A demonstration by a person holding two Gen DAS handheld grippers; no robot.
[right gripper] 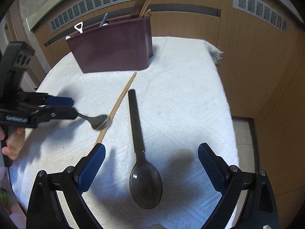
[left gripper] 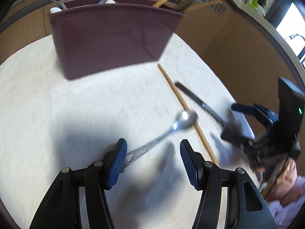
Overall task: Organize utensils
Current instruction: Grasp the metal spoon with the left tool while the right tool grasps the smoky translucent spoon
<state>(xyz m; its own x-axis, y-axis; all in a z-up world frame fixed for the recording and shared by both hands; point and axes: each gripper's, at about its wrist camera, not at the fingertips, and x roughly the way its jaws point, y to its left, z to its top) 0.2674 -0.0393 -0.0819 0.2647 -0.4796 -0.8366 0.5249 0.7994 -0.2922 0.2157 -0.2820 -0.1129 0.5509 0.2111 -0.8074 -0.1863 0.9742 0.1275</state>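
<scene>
The left gripper (left gripper: 153, 159) is hanging over the white cloth (right gripper: 181, 95) with its jaws apart; the handle of a metal spoon (left gripper: 167, 131) is lying against its left pad (left gripper: 117, 164), the other pad is not touching it, so it is not gripping. The spoon bowl is resting on a wooden chopstick (right gripper: 117, 107). The right gripper (right gripper: 151, 168) is standing wide open around the bowl of a dark plastic spoon (right gripper: 142, 156), not touching it. A maroon utensil holder (right gripper: 112, 47) is standing at the far edge, with utensils already inside
</scene>
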